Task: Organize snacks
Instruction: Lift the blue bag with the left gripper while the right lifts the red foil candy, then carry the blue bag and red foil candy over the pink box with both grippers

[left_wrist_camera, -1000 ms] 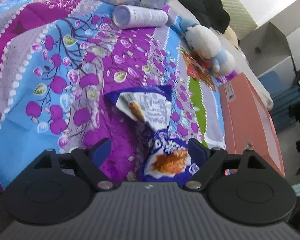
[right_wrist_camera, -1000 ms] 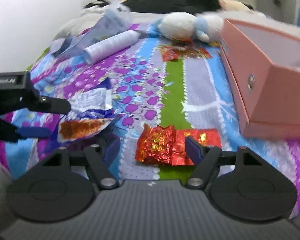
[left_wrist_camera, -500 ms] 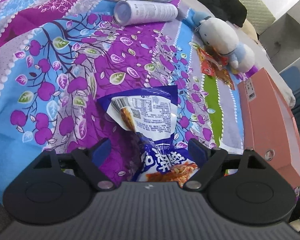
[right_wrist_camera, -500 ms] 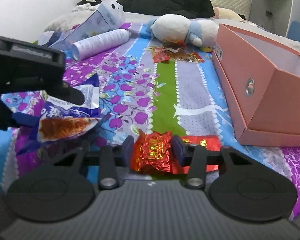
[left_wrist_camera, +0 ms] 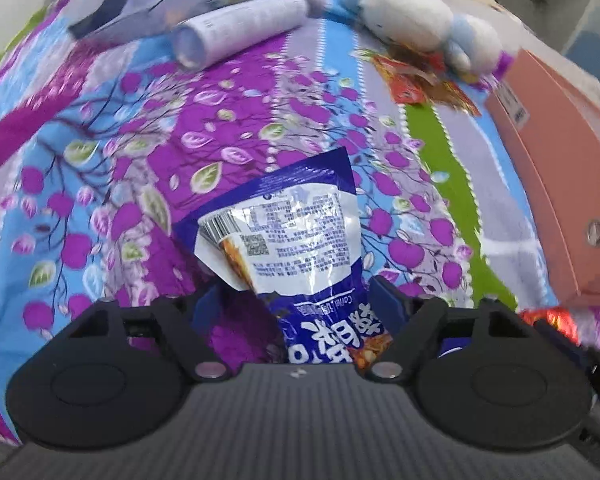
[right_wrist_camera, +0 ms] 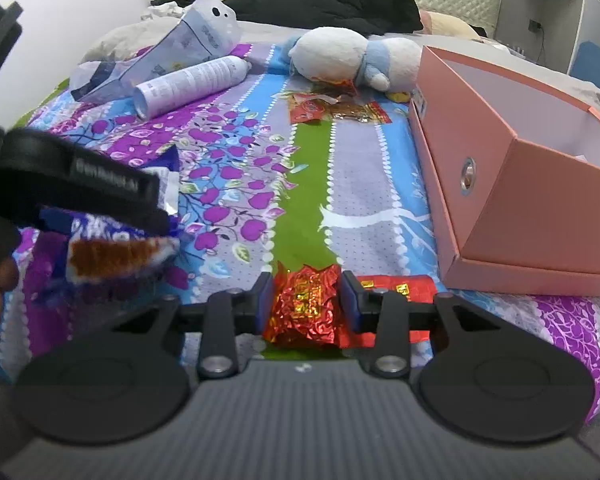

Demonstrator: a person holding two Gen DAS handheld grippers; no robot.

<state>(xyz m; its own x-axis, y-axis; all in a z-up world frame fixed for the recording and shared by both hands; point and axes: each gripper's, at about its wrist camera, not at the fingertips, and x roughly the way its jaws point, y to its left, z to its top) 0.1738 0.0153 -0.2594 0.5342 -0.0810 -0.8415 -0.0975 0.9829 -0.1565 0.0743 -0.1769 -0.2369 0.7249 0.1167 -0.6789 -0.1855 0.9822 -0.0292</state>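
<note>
low centre of the right wrist view, the right gripper [right_wrist_camera: 306, 306] is closing on a crumpled red foil snack [right_wrist_camera: 302, 304]. the left gripper [left_wrist_camera: 296, 302] closes around a blue snack bag [left_wrist_camera: 300, 248], not yet pinched. further off, red packets [right_wrist_camera: 336, 108] remain; the pink box [right_wrist_camera: 540, 184] looks mostly unfilled.

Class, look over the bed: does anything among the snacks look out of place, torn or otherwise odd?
Yes. Snack wrappers lie scattered loose beside the plush toy instead of in the pink box. The blue snack bag is crumpled and twisted. A white cylinder lies tipped on its side.
</note>
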